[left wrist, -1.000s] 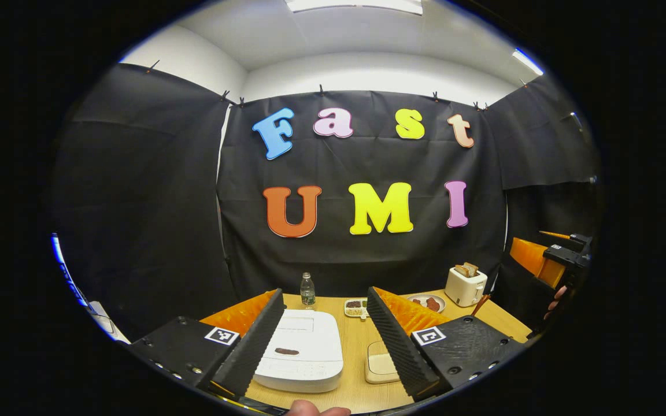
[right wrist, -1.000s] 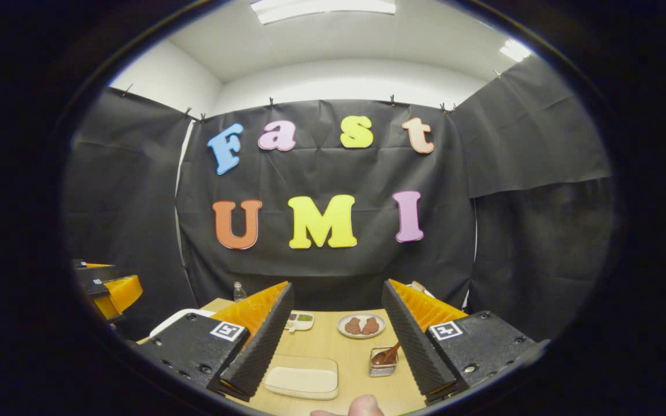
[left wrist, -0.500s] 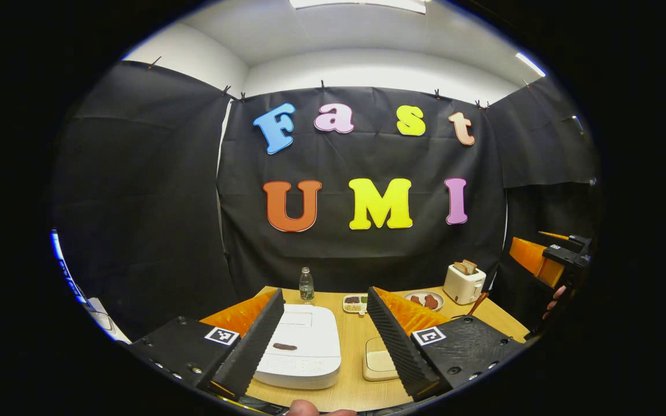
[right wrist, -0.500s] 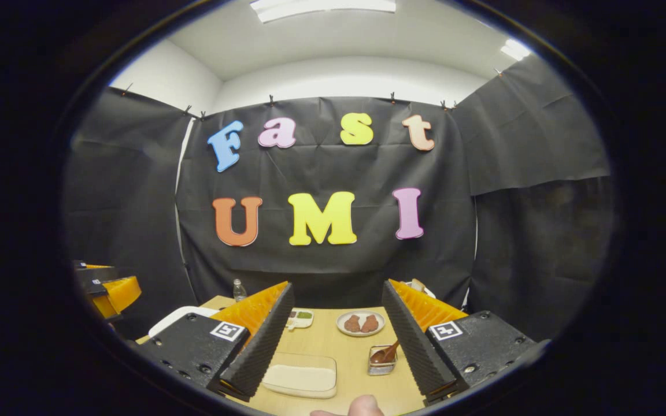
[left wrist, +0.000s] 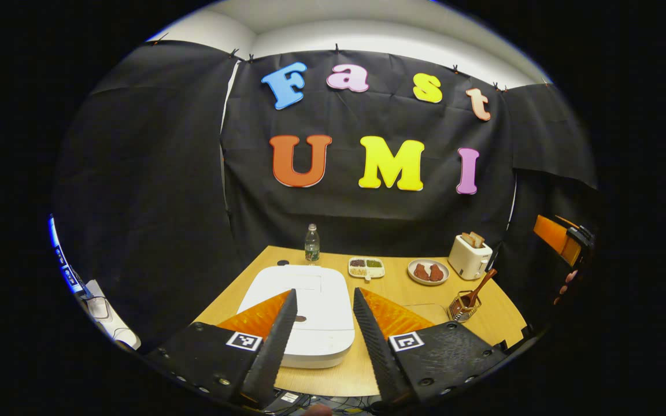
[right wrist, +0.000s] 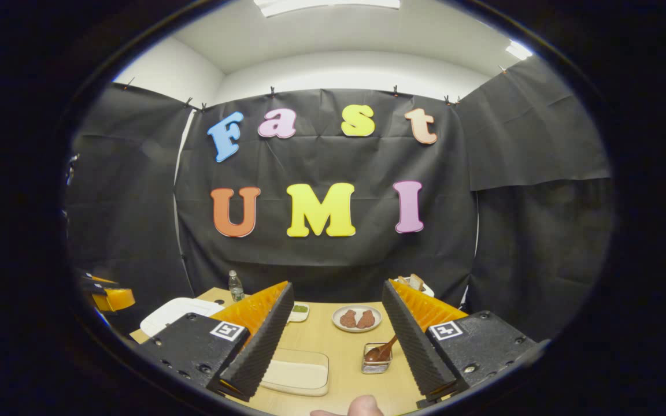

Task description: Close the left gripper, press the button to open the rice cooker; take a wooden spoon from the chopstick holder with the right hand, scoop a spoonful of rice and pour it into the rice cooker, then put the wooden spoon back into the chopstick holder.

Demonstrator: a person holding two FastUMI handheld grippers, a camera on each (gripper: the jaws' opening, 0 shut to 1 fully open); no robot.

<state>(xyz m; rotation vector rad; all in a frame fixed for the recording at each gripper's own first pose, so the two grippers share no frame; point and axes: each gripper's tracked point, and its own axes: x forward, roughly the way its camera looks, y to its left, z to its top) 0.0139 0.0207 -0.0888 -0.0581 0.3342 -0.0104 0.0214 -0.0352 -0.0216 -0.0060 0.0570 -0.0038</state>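
While your left claw [left wrist: 322, 323] hangs part-open above the shut rice cooker [left wrist: 310, 309], your right claw [right wrist: 337, 323] gapes empty; the light, stiff wooden spoon [right wrist: 384, 349] leans in its chopstick holder [right wrist: 374, 359] nearby—pinch its upper handle.

Far table edge, left gripper view: clear water bottle [left wrist: 311, 243] upper centre; divided snack dish [left wrist: 366, 267] right of it; plate of brown pieces [left wrist: 428, 272] further right; white toaster [left wrist: 469, 257] holding bread, rightmost.
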